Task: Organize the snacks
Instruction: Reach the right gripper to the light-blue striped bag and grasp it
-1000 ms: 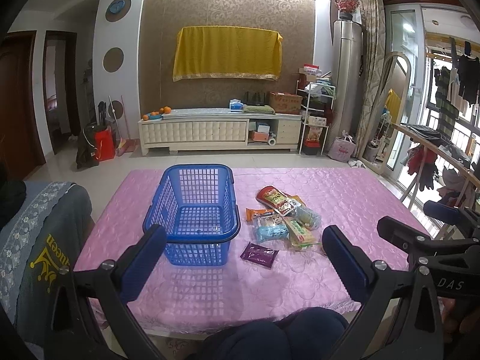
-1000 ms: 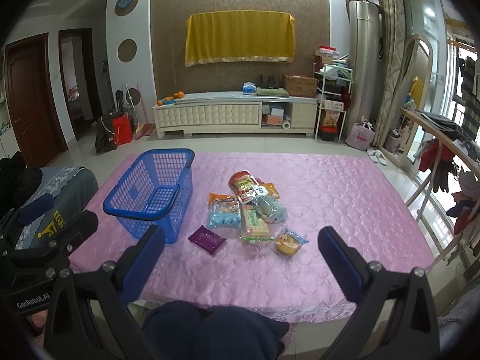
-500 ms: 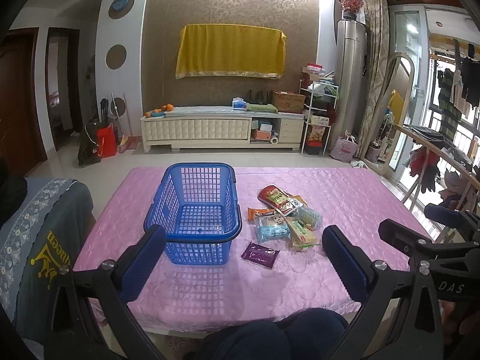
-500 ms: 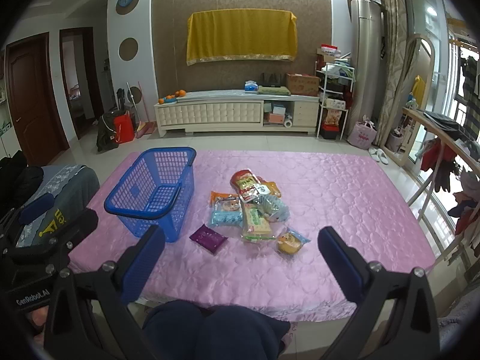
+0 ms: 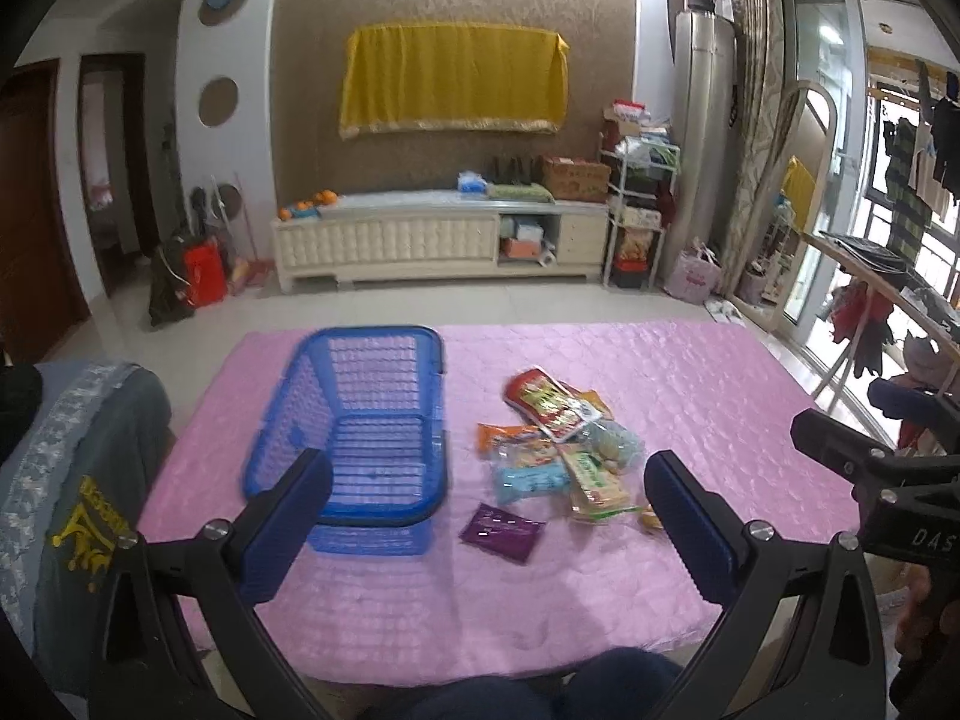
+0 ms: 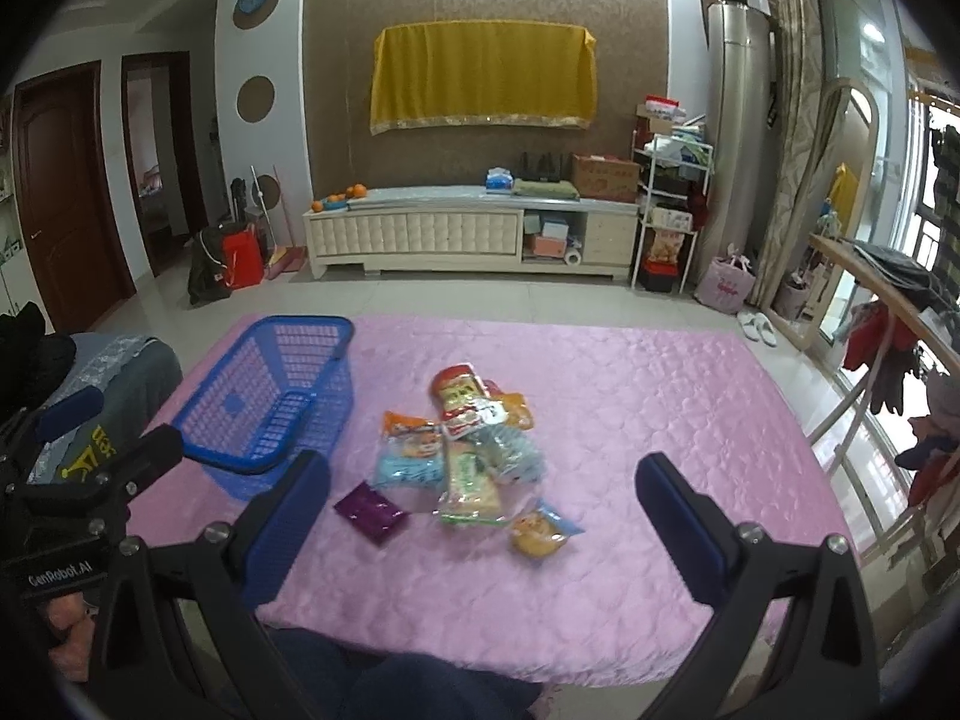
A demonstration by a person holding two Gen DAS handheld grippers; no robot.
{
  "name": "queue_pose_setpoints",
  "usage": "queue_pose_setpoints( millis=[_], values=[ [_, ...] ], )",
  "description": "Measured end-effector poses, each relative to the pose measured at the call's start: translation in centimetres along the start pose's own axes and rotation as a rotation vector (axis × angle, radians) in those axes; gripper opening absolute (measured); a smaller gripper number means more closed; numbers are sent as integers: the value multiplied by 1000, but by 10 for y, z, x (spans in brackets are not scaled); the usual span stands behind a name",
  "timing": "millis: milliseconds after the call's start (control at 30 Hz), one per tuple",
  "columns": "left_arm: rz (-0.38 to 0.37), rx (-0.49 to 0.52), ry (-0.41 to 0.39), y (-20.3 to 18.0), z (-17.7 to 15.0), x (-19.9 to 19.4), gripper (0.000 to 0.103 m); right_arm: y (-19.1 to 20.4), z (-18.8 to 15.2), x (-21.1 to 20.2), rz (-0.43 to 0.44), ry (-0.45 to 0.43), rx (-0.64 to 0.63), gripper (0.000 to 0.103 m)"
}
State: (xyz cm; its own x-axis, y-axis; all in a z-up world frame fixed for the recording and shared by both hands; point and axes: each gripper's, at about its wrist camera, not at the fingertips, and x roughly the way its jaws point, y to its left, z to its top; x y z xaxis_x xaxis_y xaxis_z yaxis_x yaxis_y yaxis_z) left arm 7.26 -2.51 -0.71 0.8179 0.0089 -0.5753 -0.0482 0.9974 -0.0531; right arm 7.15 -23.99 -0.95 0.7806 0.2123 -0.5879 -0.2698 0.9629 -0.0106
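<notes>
An empty blue plastic basket (image 5: 360, 438) (image 6: 270, 396) stands on the left of a table with a pink quilted cover (image 5: 690, 396) (image 6: 630, 408). Beside it on the right lies a pile of snack packets (image 5: 558, 450) (image 6: 468, 450), with a purple packet (image 5: 503, 533) (image 6: 370, 510) and a small yellow packet (image 6: 540, 531) nearest me. My left gripper (image 5: 489, 531) is open and empty above the near table edge, in front of the basket and pile. My right gripper (image 6: 483, 531) is open and empty above the near edge, in front of the pile.
A grey jacket (image 5: 66, 492) lies over a chair at the left of the table. My knees (image 6: 408, 684) are under the near edge. A white TV cabinet (image 5: 438, 240) stands against the far wall. A wooden rack with clothes (image 6: 888, 324) stands at the right.
Both grippers have moved a little forward and lower toward the table; the basket and packets look nearer. Nothing on the table has moved.
</notes>
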Motion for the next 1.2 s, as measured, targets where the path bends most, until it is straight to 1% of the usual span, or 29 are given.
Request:
queue_pose_setpoints(
  millis=[100, 267, 400, 533, 633, 667, 733, 800, 900, 967, 1033, 1100, 1200],
  values=[
    [-11, 4, 45, -10, 4, 25, 103, -18, 4, 20, -4, 36, 0, 103],
    [-45, 8, 136, -32, 9, 73, 103, -50, -1, 61, -6, 115, 22, 103],
    [-62, 18, 216, -52, 15, 113, 103, -73, -7, 93, 21, 185, 55, 102],
    [-19, 27, 274, -62, 19, 147, 103, -91, -8, 132, 79, 262, 84, 99],
    [47, 47, 315, -65, 22, 170, 103, -101, -6, 163, 154, 329, 111, 95],
    [54, 58, 325, -65, 22, 175, 103, -104, -5, 177, 192, 359, 120, 94],
    [60, 92, 358, -68, 20, 189, 103, -104, -5, 192, 239, 391, 115, 91],
    [60, 118, 379, -71, 19, 199, 103, -102, -4, 211, 301, 430, 100, 89],
    [68, 186, 414, -79, 12, 215, 103, -102, -2, 235, 381, 491, 114, 89],
    [73, 218, 422, -82, 8, 225, 103, -99, -1, 249, 394, 527, 107, 89],
    [65, 243, 422, -85, 5, 231, 103, -94, -1, 261, 387, 563, 70, 89],
    [49, 249, 434, -87, 2, 236, 103, -89, -2, 273, 387, 596, 43, 89],
    [21, 251, 454, -87, -4, 246, 103, -83, -6, 294, 396, 634, 45, 89]
  ],
)
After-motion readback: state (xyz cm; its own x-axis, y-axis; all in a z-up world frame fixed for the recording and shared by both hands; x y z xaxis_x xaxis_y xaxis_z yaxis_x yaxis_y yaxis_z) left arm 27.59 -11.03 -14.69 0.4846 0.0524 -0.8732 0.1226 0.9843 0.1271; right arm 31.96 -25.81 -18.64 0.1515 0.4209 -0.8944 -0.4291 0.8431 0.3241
